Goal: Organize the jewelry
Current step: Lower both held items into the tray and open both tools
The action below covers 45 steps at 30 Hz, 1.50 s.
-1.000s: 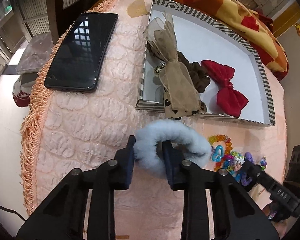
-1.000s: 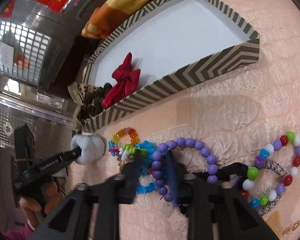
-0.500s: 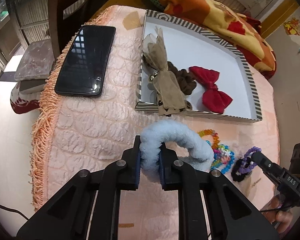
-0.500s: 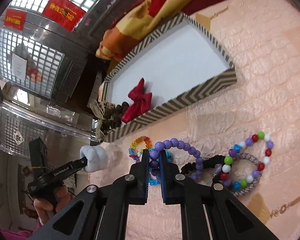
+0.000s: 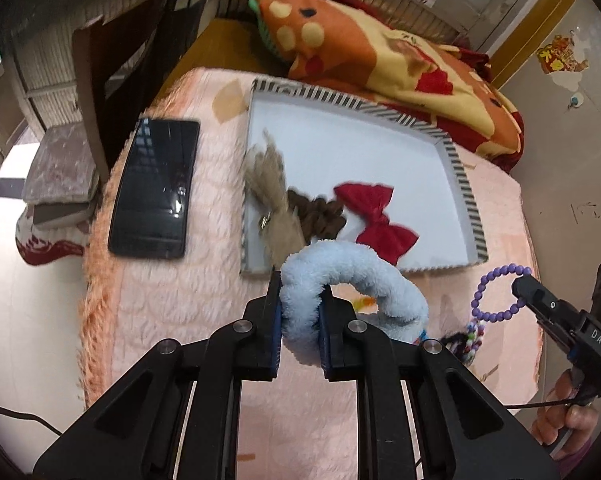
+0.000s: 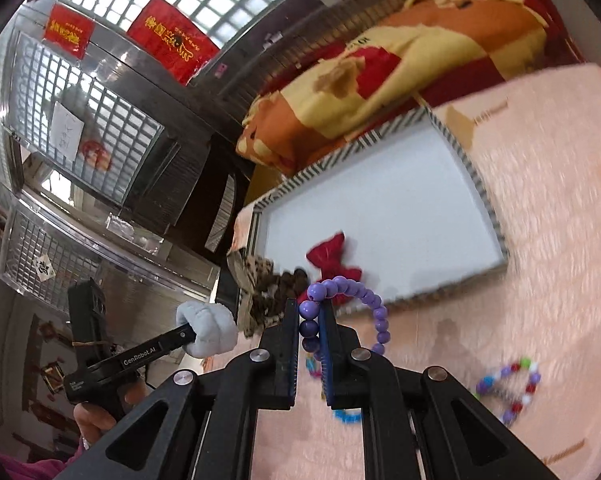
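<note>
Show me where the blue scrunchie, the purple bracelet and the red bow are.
blue scrunchie (image 5: 364, 276), left wrist view, top of its fluffy arc
purple bracelet (image 6: 370, 300), right wrist view, a bead on its upper curve
red bow (image 5: 374, 216), left wrist view, centre knot

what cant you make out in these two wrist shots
- Left wrist view: the fluffy light-blue scrunchie hides the striped shallow tray's near edge and most small bracelets behind it.
- Right wrist view: motion blur smears the multicoloured bead bracelet.
- Right wrist view: the fingers cover part of the purple bead bracelet.

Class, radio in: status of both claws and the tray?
Left claw shut on blue scrunchie. Right claw shut on purple bead bracelet. Striped tray ahead, unobstructed.
</note>
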{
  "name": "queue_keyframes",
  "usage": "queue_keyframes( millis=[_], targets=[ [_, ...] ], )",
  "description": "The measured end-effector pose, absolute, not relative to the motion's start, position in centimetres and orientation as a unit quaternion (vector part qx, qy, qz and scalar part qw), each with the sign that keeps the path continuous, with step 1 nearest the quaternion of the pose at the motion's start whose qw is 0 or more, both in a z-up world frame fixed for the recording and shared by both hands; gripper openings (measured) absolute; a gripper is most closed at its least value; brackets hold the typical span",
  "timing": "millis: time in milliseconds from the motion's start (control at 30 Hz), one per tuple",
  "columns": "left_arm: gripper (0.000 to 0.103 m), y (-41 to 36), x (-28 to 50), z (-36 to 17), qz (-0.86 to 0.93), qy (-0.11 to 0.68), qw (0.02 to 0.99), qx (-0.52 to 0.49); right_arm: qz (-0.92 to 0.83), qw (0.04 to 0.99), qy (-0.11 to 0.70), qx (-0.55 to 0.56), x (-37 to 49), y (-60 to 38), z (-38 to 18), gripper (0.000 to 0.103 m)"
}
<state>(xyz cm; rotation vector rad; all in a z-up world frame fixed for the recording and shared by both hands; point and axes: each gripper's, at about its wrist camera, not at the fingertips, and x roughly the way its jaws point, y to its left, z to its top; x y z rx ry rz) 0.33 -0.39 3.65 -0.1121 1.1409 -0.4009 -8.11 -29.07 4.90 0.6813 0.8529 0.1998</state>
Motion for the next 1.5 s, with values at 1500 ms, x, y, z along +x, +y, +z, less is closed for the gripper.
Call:
queue_keyframes(
  millis=[1500],
  targets=[
    [0.052, -7.6, 12.2, -0.9, -0.092, 0.560, 0.823, -0.004, 0.052, 0.820, 0.496, 0.282, -0.4, -29.5, -0.6, 0.039]
  ],
)
